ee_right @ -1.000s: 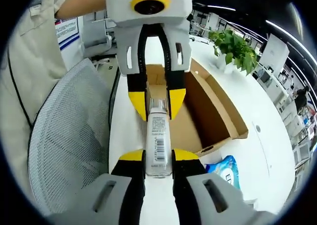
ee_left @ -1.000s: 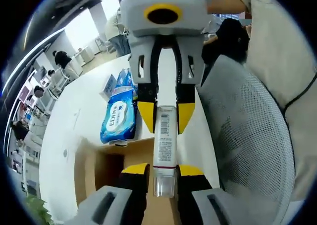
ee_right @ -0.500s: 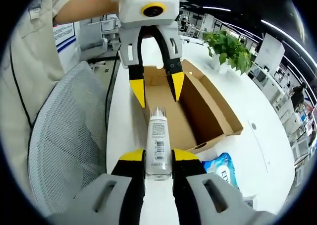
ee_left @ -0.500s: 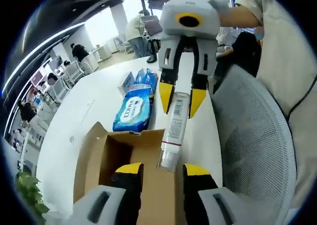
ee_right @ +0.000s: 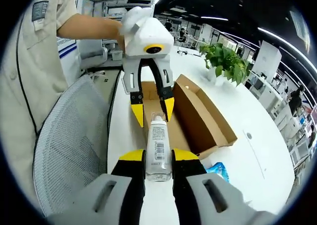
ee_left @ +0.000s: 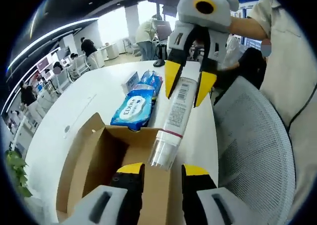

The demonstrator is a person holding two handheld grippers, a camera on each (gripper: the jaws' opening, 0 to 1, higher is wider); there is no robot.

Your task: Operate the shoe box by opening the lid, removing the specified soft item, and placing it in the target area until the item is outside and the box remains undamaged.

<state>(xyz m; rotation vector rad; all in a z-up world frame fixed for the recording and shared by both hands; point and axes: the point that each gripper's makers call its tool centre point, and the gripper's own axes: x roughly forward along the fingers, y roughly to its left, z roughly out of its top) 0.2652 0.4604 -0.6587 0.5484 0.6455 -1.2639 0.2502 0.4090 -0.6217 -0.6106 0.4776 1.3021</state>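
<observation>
A white soft tube (ee_left: 176, 113) with a barcode and a clear cap hangs in the air over the near end of the open cardboard shoe box (ee_left: 79, 145). My right gripper (ee_left: 187, 93) comes in from the top, shut on the tube's far end. My left gripper (ee_left: 163, 169) is open, its yellow tips just behind the cap and apart from it. In the right gripper view, my right gripper (ee_right: 158, 158) is shut on the tube (ee_right: 158, 145). My left gripper (ee_right: 152, 113) faces it, open, over the box (ee_right: 198, 116).
A blue wipes pack (ee_left: 133, 108) lies on the white table (ee_left: 84, 106) beyond the box, also seen as a blue pack (ee_right: 218, 170). A grey mesh chair (ee_right: 69, 150) stands by the table edge. A potted plant (ee_right: 225, 61) sits further back. People stand in the background.
My left gripper, shut on the tube's cap end a second ago, has opened and drawn back. My right gripper keeps the tube.
</observation>
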